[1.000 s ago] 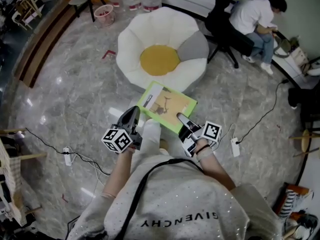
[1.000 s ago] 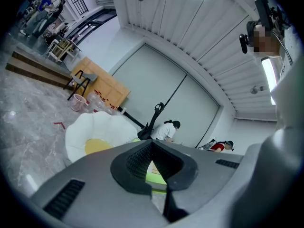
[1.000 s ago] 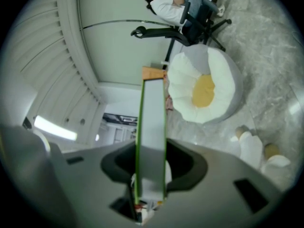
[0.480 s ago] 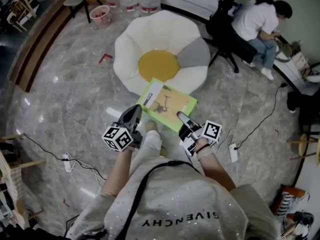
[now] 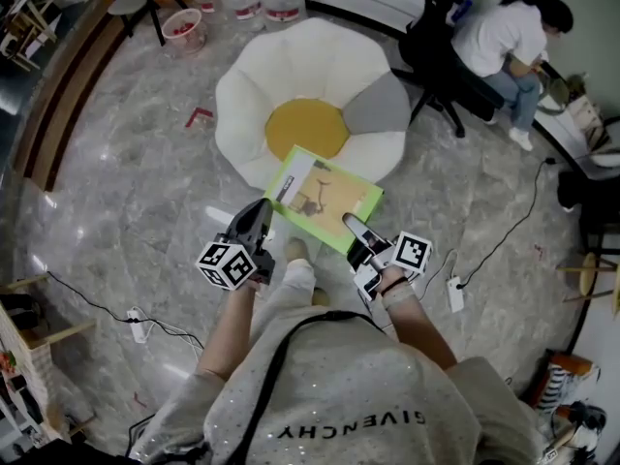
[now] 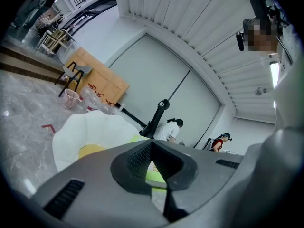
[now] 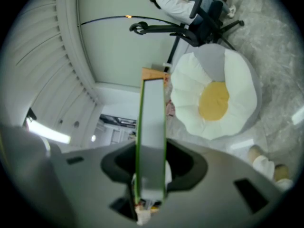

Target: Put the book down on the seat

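Just short of the flower-shaped seat, I hold the green book flat over the floor. My right hand-held gripper clamps its near edge. My left hand-held gripper, tips together, sits at the near-left corner, probably to stop sagging. Nothing lies on the seat's yellow centre.

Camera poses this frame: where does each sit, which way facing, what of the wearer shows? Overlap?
Head view: on the person's head, looking steeply down at the floor; shows shoulders, forearms, left tongs, and right tongs gripping the green-covered book.
Left gripper view: on the left tongs, near level, toward the white flower-shaped seat with a yellow centre; its grey jaws and the wearer's upper body show.
Right gripper view: on the right tongs, rolled sideways, along the book's edge; shoes show.
Shared: all see the seat and a seated person in white.
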Demonstrator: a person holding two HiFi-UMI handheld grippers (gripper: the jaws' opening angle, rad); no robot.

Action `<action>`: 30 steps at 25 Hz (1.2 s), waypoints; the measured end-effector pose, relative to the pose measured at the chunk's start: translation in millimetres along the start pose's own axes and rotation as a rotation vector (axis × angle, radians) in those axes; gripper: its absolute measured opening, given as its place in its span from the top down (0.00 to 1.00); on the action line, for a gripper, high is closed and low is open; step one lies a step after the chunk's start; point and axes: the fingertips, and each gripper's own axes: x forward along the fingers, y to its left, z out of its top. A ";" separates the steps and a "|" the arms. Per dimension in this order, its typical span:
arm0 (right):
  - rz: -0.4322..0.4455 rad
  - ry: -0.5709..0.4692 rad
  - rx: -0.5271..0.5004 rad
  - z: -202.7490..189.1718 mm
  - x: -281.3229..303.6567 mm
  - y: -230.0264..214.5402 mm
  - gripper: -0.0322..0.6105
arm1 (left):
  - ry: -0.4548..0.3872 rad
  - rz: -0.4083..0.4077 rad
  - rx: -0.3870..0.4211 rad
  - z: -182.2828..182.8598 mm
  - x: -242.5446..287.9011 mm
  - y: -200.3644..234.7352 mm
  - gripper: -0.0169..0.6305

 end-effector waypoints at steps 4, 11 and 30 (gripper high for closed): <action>-0.032 -0.010 -0.008 5.5 8.3 -10.4 0.70 | 0.020 -0.009 -0.002 -3.8 7.6 13.0 0.94; -0.059 -0.031 0.008 33.8 45.3 -2.6 0.70 | 0.078 -0.031 -0.022 14.9 43.3 42.6 0.94; -0.110 0.019 -0.007 62.3 75.3 -18.4 0.70 | 0.099 -0.016 -0.075 5.6 73.8 68.0 0.94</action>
